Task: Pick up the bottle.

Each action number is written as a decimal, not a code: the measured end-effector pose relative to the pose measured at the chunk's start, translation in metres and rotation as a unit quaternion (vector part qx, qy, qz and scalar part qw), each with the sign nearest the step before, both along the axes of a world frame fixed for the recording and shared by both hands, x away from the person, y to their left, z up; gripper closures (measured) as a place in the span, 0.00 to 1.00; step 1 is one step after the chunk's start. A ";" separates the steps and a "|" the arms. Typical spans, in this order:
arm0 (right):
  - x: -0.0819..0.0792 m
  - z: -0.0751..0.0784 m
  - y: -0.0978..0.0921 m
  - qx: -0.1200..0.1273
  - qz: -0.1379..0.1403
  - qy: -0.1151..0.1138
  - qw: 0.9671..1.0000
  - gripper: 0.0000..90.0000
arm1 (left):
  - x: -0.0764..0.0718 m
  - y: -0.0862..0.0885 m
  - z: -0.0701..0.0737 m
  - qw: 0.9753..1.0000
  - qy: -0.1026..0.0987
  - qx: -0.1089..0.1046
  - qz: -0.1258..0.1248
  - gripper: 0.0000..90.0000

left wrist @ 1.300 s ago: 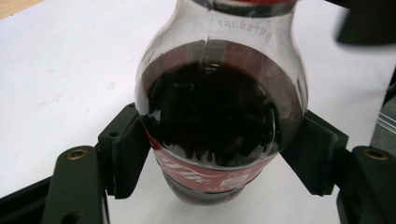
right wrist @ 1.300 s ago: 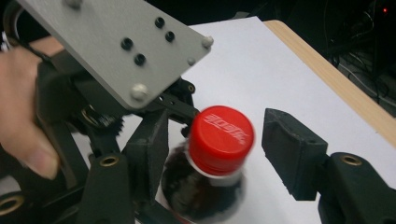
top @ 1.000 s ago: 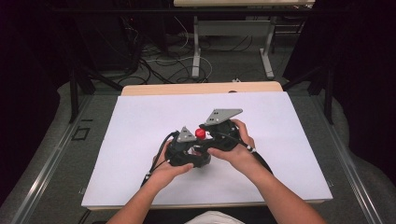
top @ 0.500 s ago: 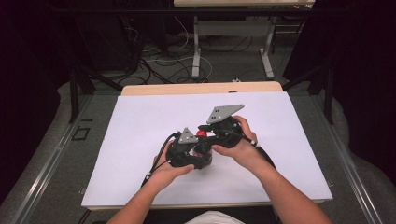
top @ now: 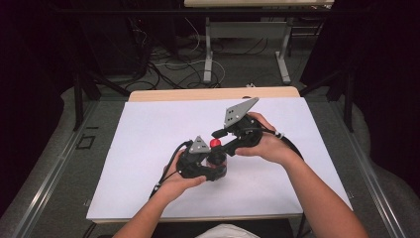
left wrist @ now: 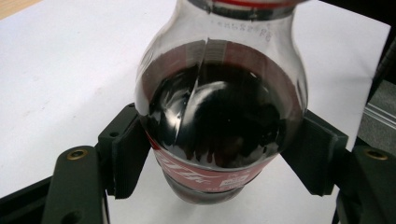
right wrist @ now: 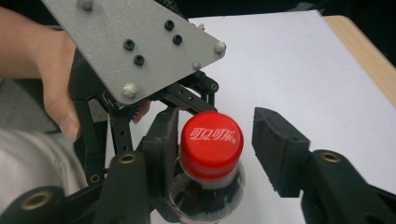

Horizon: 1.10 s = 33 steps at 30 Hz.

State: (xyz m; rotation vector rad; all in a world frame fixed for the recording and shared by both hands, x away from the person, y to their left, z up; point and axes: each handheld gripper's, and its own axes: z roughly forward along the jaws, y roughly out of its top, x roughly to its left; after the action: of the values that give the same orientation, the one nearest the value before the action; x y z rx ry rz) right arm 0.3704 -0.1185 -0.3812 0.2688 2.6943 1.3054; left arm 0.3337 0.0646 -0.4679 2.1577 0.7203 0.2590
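A small cola bottle (left wrist: pixel 219 116) with dark drink and a red label stands upright on the white table top. My left gripper (left wrist: pixel 219 158) is shut on its round body, one pad on each side. The bottle's red cap (right wrist: pixel 211 144) sits between the jaws of my right gripper (right wrist: pixel 217 140), which is open: one pad touches the cap, the other stands a little clear of it. In the high view the red cap (top: pixel 215 143) shows mid-table, between the left gripper (top: pixel 200 161) and the right gripper (top: pixel 220 146).
A white sheet (top: pixel 148 139) covers the table, with a strip of wood (top: pixel 173 94) at its far edge. The left gripper's grey plate (right wrist: pixel 135 46) and a hand (right wrist: pixel 51 70) lie just behind the cap. Cables and table legs (top: pixel 208 49) are on the floor beyond.
The right gripper has tipped, its grey plate rising and shifting slightly right and away. The left gripper and the bottle have stayed put.
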 end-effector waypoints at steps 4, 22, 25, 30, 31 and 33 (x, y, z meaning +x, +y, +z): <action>-0.009 -0.001 0.003 0.002 -0.043 -0.020 0.999 0.51 | 0.003 0.004 0.000 1.000 -0.004 0.001 0.015 0.33; -0.026 -0.020 0.021 0.028 -0.127 -0.045 0.990 0.62 | 0.002 0.000 -0.001 1.000 0.001 0.006 0.020 0.33; -0.023 -0.020 0.022 0.027 -0.117 -0.047 0.992 0.65 | 0.000 -0.001 -0.001 1.000 -0.003 0.004 0.019 0.33; -0.013 -0.017 0.017 0.023 -0.086 -0.020 0.996 0.68 | 0.001 0.000 0.000 1.000 -0.002 0.011 0.008 0.33; -0.010 -0.015 0.015 0.017 -0.069 -0.014 0.997 0.68 | 0.001 0.000 0.000 1.000 -0.001 0.008 0.006 0.33; -0.007 -0.014 0.013 0.016 -0.057 -0.008 0.998 0.68 | -0.001 -0.001 0.000 1.000 0.001 0.005 0.005 0.33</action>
State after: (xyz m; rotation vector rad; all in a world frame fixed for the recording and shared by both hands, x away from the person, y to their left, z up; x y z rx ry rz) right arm 0.3636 -0.1051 -0.3948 0.4076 2.6041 1.3124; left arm 0.3332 0.0635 -0.4675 2.1637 0.7325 0.2669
